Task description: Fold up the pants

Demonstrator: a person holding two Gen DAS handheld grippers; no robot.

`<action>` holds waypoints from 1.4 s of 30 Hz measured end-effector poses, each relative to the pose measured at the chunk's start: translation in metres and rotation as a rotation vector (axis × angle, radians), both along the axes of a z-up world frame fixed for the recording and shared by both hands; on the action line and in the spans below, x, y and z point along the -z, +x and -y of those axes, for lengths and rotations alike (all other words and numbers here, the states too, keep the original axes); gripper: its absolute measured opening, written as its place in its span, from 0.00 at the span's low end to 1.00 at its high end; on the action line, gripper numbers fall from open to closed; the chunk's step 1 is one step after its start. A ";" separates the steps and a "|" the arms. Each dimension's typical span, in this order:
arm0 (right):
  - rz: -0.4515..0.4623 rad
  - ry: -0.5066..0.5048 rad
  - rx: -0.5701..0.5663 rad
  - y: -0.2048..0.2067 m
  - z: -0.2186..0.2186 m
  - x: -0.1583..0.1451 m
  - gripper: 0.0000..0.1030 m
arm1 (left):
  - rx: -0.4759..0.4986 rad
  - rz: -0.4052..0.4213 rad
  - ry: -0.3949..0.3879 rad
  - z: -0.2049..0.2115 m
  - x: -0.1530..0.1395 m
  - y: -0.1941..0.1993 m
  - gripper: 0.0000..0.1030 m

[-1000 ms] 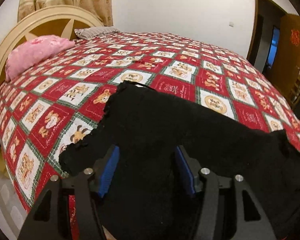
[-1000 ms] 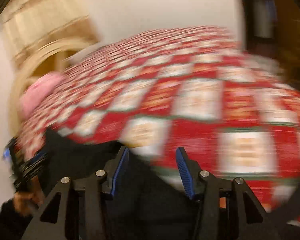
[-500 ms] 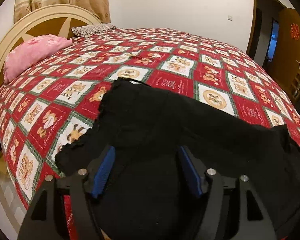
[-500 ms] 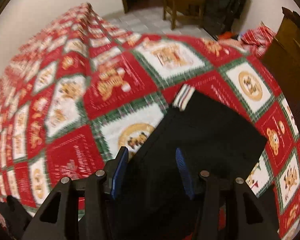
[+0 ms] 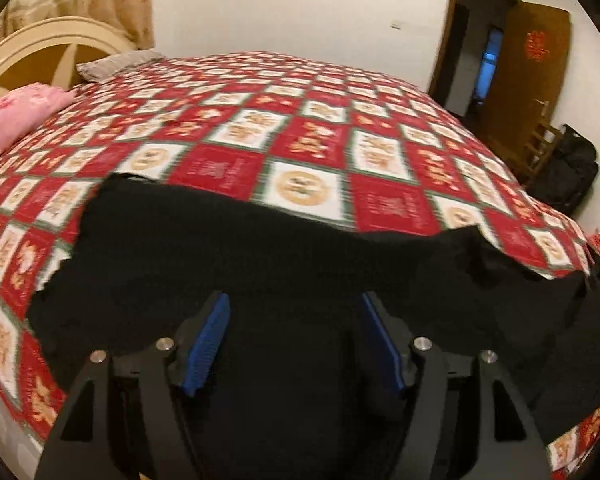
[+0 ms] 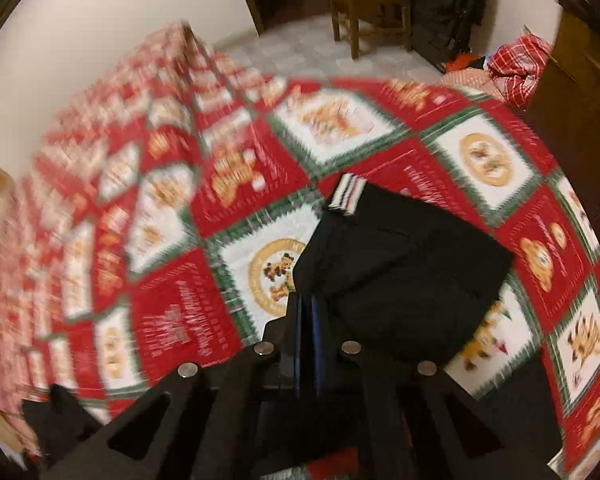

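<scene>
Black pants [image 5: 220, 248] lie stretched across the near side of the bed. My left gripper [image 5: 296, 304] hovers low over them, open, with cloth under and between its blue pads [image 5: 208, 332], which do not press on it. In the right wrist view the pants [image 6: 412, 272] end in a folded black panel with a striped tag [image 6: 344, 196] at its far corner. My right gripper [image 6: 306, 304] is shut on the panel's left edge, blue pads pressed together on the cloth.
A red, white and green bear-print quilt [image 5: 380, 152] covers the bed. A pink pillow [image 5: 16, 116] and cream headboard [image 5: 40, 52] are at the left. Past the bed's foot stand a wooden chair [image 6: 364, 4], a dark bag [image 5: 568, 176] and a red plaid heap [image 6: 516, 64].
My right gripper swung from the headboard end toward the foot of the bed, came over the pants' end and shut on its edge. My left gripper widened a little and shifted right.
</scene>
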State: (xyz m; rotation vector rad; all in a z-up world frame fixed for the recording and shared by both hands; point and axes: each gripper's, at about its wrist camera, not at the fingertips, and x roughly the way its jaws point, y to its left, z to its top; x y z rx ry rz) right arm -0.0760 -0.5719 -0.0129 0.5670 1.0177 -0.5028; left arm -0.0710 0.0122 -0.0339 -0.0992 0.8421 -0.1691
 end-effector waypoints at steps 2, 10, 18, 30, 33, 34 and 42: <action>0.118 0.011 0.016 -0.037 -0.003 -0.024 0.04 | 0.047 0.009 -0.001 0.010 -0.002 -0.003 0.68; 0.432 0.070 0.150 -0.201 -0.030 -0.035 0.04 | 0.126 -0.009 -0.029 0.032 0.000 -0.004 0.68; 0.477 0.165 0.282 -0.276 -0.027 0.033 0.04 | 0.194 0.009 -0.028 0.051 -0.012 -0.010 0.68; 0.407 0.038 0.393 -0.310 -0.018 0.005 0.20 | 0.353 0.039 0.024 0.090 -0.026 -0.031 0.68; 0.456 0.100 0.282 -0.291 -0.040 -0.003 0.29 | 0.385 0.070 0.049 0.100 -0.032 -0.041 0.68; 0.471 0.118 0.225 -0.281 -0.054 -0.006 0.37 | 0.391 0.070 0.048 0.100 -0.032 -0.042 0.68; 0.491 0.417 -0.206 -0.194 -0.188 0.034 0.62 | 0.369 0.047 0.070 0.077 -0.023 -0.058 0.70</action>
